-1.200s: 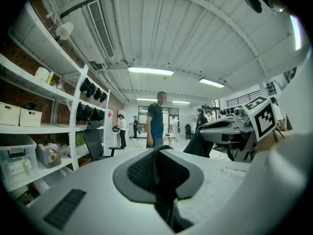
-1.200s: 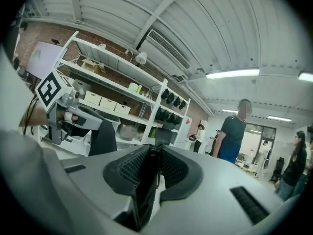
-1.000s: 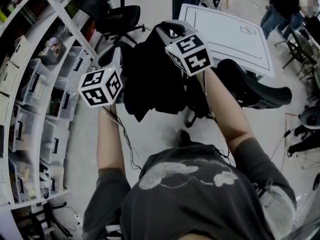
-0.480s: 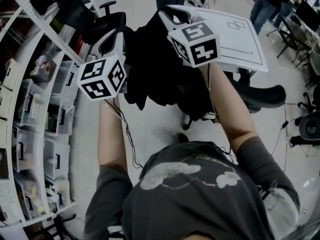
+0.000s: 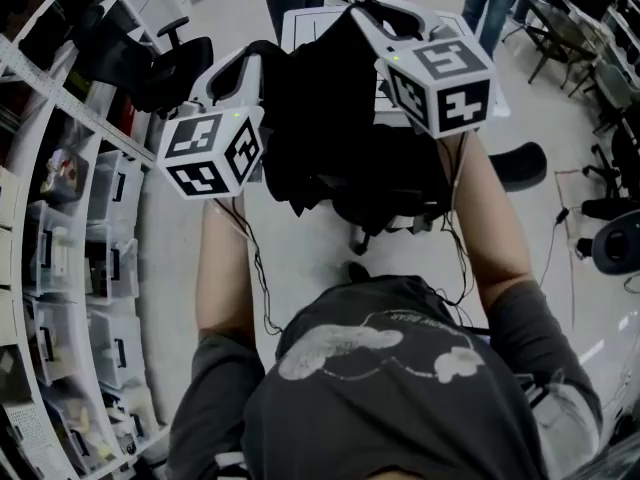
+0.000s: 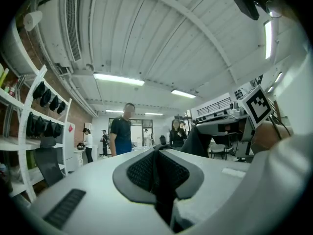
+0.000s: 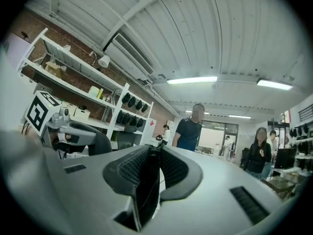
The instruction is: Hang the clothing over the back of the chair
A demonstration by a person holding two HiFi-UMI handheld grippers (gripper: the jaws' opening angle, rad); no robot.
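L gripper [image 5: 262,68] & R gripper [image 5: 368,16] jaws each clenched on black fabric garment [image 5: 325,128], held high, black office chair [image 5: 518,164] beneath

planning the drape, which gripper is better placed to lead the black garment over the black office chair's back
Right, probably. Both the right gripper and left gripper are shut on the black cloth garment, but the black office chair shows on the right one's side.
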